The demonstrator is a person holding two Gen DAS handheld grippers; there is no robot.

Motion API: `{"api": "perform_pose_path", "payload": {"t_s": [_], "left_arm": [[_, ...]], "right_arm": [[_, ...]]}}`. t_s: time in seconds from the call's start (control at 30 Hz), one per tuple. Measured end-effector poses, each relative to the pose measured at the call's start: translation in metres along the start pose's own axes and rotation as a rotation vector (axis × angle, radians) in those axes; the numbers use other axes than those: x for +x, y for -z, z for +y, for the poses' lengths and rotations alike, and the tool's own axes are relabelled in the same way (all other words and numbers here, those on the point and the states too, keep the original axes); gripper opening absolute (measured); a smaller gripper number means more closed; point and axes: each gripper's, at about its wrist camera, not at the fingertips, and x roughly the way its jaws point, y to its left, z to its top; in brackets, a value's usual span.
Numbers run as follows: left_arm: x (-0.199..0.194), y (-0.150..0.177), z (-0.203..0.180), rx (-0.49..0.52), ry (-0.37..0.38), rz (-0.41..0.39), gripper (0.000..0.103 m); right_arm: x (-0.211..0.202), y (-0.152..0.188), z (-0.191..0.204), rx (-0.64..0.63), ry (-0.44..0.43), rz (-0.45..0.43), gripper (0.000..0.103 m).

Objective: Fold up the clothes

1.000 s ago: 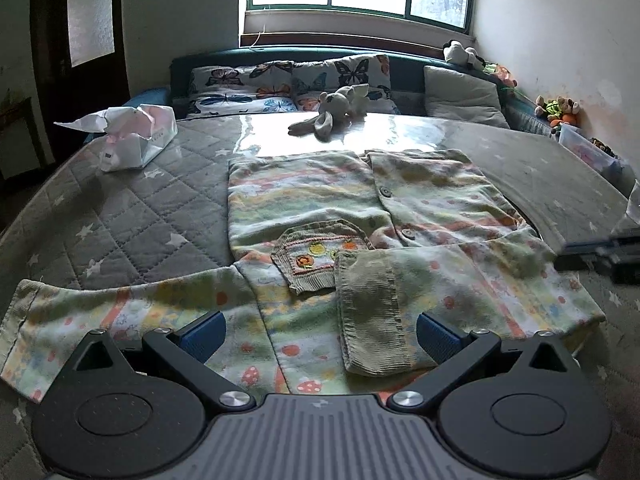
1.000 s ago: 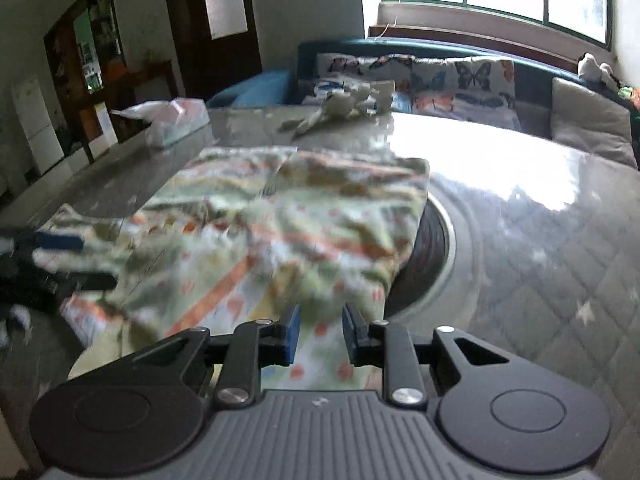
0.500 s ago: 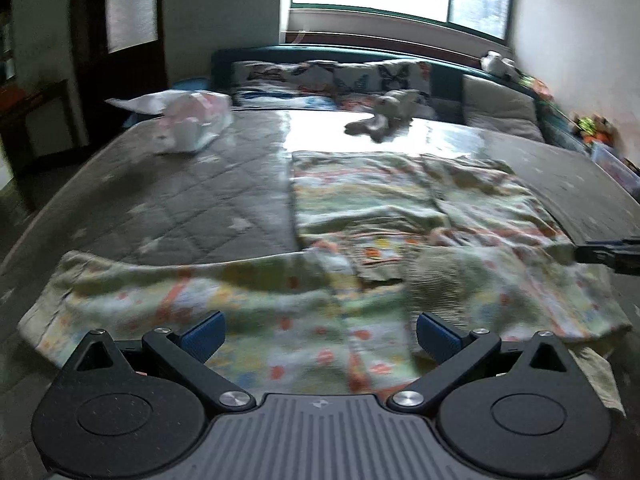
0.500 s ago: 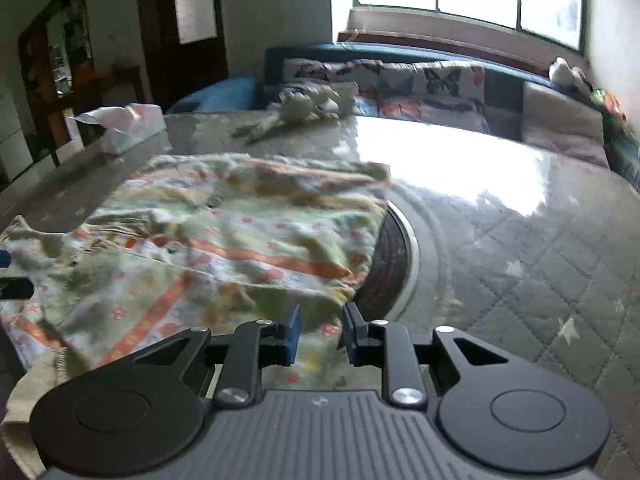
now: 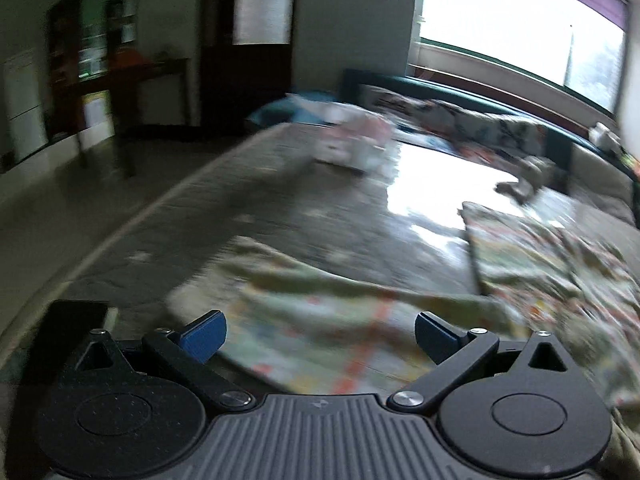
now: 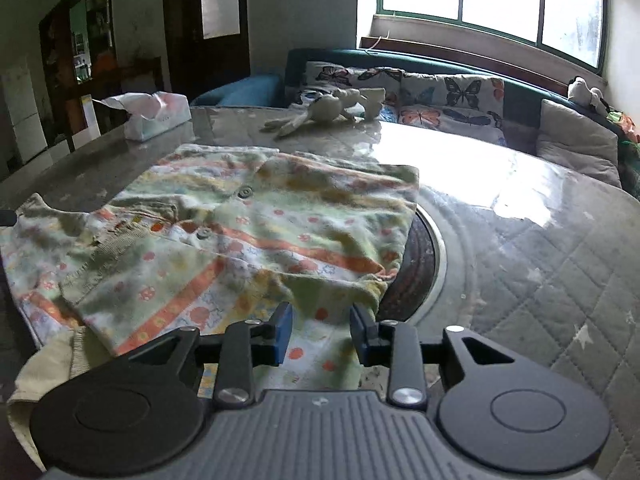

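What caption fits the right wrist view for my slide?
Right gripper, jaws just opened off the folded sleeve of the patterned cardigan on the quilted table.

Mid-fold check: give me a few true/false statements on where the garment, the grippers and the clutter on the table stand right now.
1. The right gripper is clamped shut on the garment. False: its jaws have just been opening, and the patterned garment lies loose between the pads.
2. The left gripper is wide open. True; one sleeve lies spread beneath it.
3. The sleeve on the right gripper's side is already folded across the front. True.
4. The tissue pack sits on top of the garment. False: it stands apart, at the far corner of the table.
5. A plush rabbit lies on the table beyond the garment. True.
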Motion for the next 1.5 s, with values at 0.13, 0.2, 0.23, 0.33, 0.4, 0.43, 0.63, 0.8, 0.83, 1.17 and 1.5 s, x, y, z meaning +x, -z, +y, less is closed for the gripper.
{"api": "perform_pose_path", "payload": {"t_s": [0.13, 0.2, 0.23, 0.33, 0.4, 0.43, 0.63, 0.8, 0.83, 1.17, 1.5], "left_arm": [[0.007, -0.009, 0.029, -0.068, -0.074, -0.011, 0.087], [0.01, -0.012, 0.041, -0.096, -0.097, -0.011, 0.08], [0.012, -0.012, 0.047, -0.11, -0.102, -0.007, 0.076], [0.016, -0.01, 0.061, -0.147, -0.102, 0.013, 0.069], [0.017, -0.008, 0.065, -0.166, -0.099, 0.019, 0.065], [0.018, -0.006, 0.067, -0.172, -0.097, 0.021, 0.062], [0.024, -0.004, 0.065, -0.17, -0.094, 0.032, 0.051], [0.029, -0.004, 0.067, -0.169, -0.102, 0.023, 0.027], [0.029, -0.004, 0.068, -0.174, -0.096, 0.022, 0.02], [-0.005, -0.022, 0.042, -0.221, 0.114, -0.044, 0.009], [-0.038, -0.044, -0.081, -0.081, 0.561, -0.03, 0.008]], "right_arm": [[-0.006, 0.0, 0.004, -0.003, -0.017, -0.008, 0.032], [-0.009, 0.0, 0.006, 0.0, -0.028, -0.013, 0.032], [-0.01, 0.001, 0.007, 0.002, -0.032, -0.015, 0.032], [-0.013, 0.001, 0.011, 0.004, -0.047, -0.02, 0.032], [-0.014, 0.0, 0.014, 0.0, -0.055, -0.02, 0.032], [-0.015, 0.0, 0.015, -0.002, -0.058, -0.02, 0.032], [-0.016, 0.001, 0.018, 0.0, -0.066, -0.021, 0.032], [-0.02, 0.004, 0.019, 0.009, -0.071, -0.023, 0.032], [-0.021, 0.004, 0.019, 0.01, -0.072, -0.023, 0.032], [-0.027, 0.009, 0.018, 0.036, -0.079, -0.035, 0.032], [-0.036, 0.009, 0.007, 0.081, -0.08, -0.068, 0.032]]}}
